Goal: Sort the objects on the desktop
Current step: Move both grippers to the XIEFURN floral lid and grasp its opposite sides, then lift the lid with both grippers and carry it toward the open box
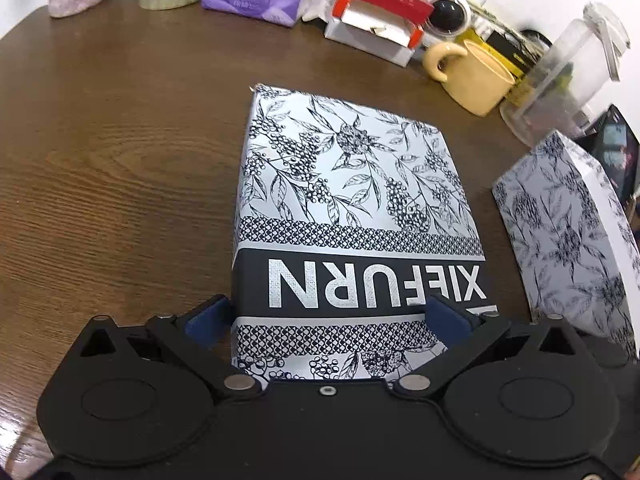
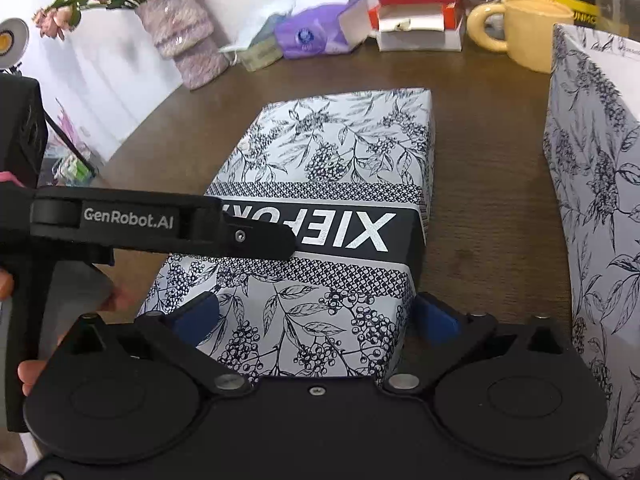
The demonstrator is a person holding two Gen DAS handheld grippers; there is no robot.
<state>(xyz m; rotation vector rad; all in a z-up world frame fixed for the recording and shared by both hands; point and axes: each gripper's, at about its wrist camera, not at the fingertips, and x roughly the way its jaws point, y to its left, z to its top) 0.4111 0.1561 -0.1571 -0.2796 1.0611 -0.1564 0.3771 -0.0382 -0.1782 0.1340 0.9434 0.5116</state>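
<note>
Centrally on the wooden worktop (image 1: 120, 168) lies the floral box (image 1: 352, 208), flat, lettered band up. Left gripper (image 1: 340, 316) straddles its near end, jaws wide, pads against both sides. Right gripper (image 2: 316, 312) likewise brackets the box. Lid (image 1: 568, 232) leans toward the worktop's right edge; yellow mug (image 1: 476, 72) sits along the back edge.

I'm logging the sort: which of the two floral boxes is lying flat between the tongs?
The floral box with the black XIEFURN band, flat between both tongs' fingers. The other floral box stands apart to its right.
</note>
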